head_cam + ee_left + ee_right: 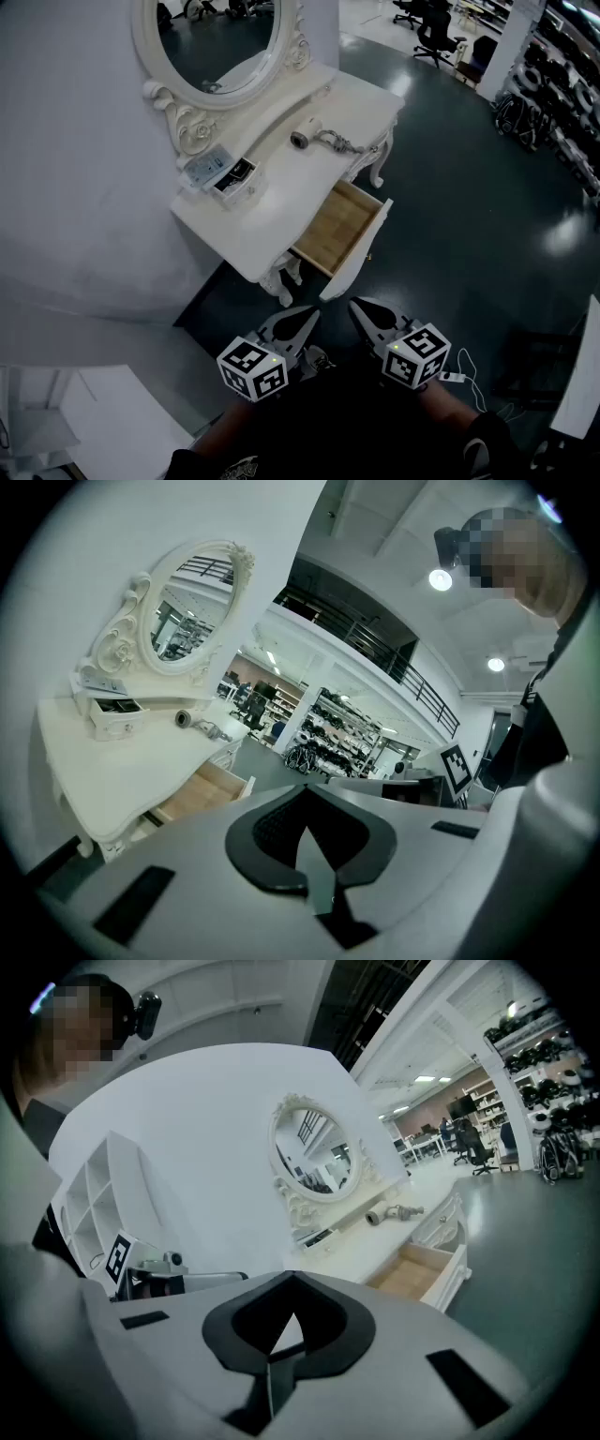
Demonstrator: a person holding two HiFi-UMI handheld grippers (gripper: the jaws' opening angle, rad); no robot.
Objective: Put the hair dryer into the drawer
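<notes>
Left gripper (302, 319) and right gripper (366, 314) both closed, empty, near the body. Small pale corded hair dryer (307, 134) lies far on the white dressing table (281, 197), beyond the open wood-lined drawer (339, 228). Approach, open one gripper, grab the handle.

The head view looks steeply down at the surface (281, 183) from well back. Both gripper views share its drawer (412, 1274).
</notes>
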